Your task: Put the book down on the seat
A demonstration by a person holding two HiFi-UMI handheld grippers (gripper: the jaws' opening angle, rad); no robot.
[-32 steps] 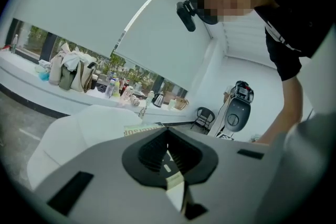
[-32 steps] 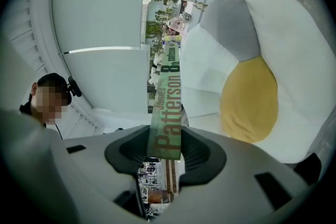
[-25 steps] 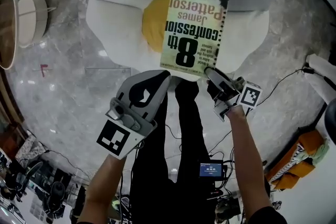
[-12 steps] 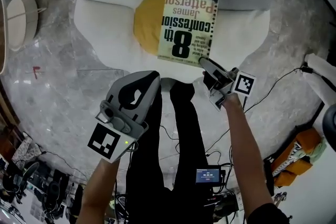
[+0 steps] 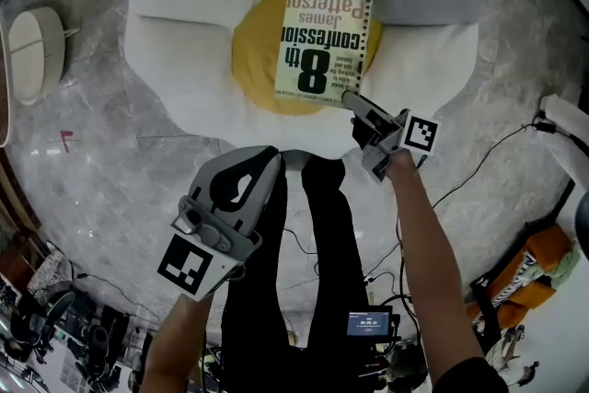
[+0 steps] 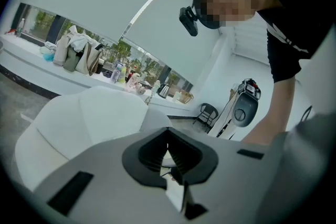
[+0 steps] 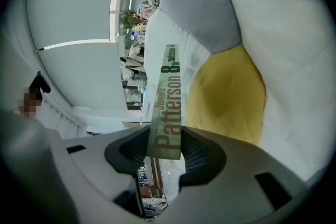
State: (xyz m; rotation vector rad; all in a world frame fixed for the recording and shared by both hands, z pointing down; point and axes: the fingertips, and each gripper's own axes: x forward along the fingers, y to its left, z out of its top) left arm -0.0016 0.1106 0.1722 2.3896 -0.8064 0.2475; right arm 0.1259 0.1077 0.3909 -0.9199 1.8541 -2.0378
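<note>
— Starting nearest: what did the left gripper (image 5: 262,159) hold?

— Nothing. Its jaws stood together and empty. It hung above the person's dark trousers (image 5: 322,225), just in front of the chair.

— And the right gripper (image 5: 357,106)?

— Its jaws were clamped on the near corner of the book (image 5: 317,41), at the spine. Its own view showed the spine standing between the pads.

— Where was the book?

— It was held flat, cover up, over the right part of the yellow seat cushion (image 5: 253,60) of the white chair (image 5: 175,51). Whether it touched the cushion could not be told.

— And beyond that?

— Grey stone floor (image 5: 101,170) lay around the chair.
</note>
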